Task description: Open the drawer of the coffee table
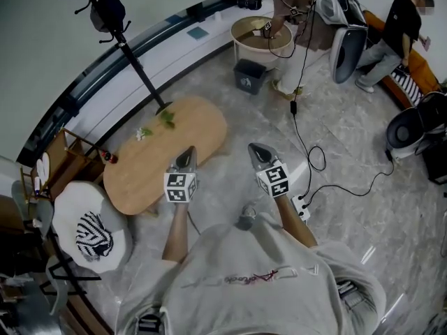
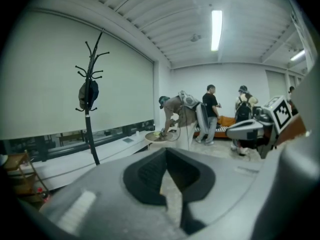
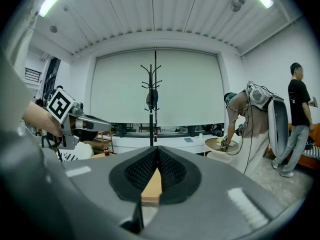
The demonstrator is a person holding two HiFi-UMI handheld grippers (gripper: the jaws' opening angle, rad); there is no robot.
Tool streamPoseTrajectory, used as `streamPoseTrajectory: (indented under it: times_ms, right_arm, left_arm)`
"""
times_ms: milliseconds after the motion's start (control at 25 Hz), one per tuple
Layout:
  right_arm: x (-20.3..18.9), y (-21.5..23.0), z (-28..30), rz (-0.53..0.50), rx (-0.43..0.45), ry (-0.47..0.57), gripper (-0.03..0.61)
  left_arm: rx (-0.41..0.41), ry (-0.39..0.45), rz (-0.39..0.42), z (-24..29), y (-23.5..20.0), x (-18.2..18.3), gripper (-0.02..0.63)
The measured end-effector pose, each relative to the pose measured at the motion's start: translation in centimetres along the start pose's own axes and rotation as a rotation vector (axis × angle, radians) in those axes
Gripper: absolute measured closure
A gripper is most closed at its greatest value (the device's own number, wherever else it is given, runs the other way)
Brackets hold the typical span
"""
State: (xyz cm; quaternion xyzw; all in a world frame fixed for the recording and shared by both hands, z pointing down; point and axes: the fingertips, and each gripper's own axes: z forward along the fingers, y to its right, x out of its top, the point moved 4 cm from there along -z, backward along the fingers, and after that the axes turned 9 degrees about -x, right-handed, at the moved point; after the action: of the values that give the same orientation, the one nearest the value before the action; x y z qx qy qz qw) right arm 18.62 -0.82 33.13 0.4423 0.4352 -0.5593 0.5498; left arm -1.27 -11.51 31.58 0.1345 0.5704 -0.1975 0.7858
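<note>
Head view: the coffee table (image 1: 167,160), an oval wooden top, stands on the marble floor (image 1: 349,131) ahead and to the left of the person. Its far edge lies just beside the base of the coat stand (image 1: 130,56). A green sprig (image 1: 167,118) and a small white flower (image 1: 143,134) lie near that far edge. The drawer cannot be made out in any view.

Left gripper (image 1: 187,152): held in the air, tip over the near edge of the coffee table at its right end. In the left gripper view its jaws are clenched, with nothing between them.

Right gripper (image 1: 255,149): held in the air over the floor, to the right of the coffee table and clear of it. In the right gripper view its jaws are clenched and empty. The tan top of the coffee table (image 3: 151,188) shows behind them.

Surroundings:
- A chair (image 1: 89,230) with a zebra print stands off the left end of the coffee table.
- A red bottle (image 1: 108,157) stands just beside that end.
- A power strip (image 1: 302,205) lies on the floor to the right of the right gripper.
- A bin (image 1: 249,75) stands beside a round table (image 1: 244,30) farther off, where another person bends over.
</note>
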Motion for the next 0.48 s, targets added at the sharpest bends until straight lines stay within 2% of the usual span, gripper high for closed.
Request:
streamPoseTrajectory:
  times_ms: [240, 480]
  right_arm:
    - [0.5, 5.8, 2.5, 0.014, 0.003, 0.017, 0.575]
    - [0.6, 8.8, 4.5, 0.026, 0.02, 0.025, 0.575]
  left_arm:
    - [0.019, -0.005, 0.016, 5.4, 0.4, 1.9, 0.615]
    - [0.051, -0.009, 0.015, 8.0, 0.1, 2.9, 0.615]
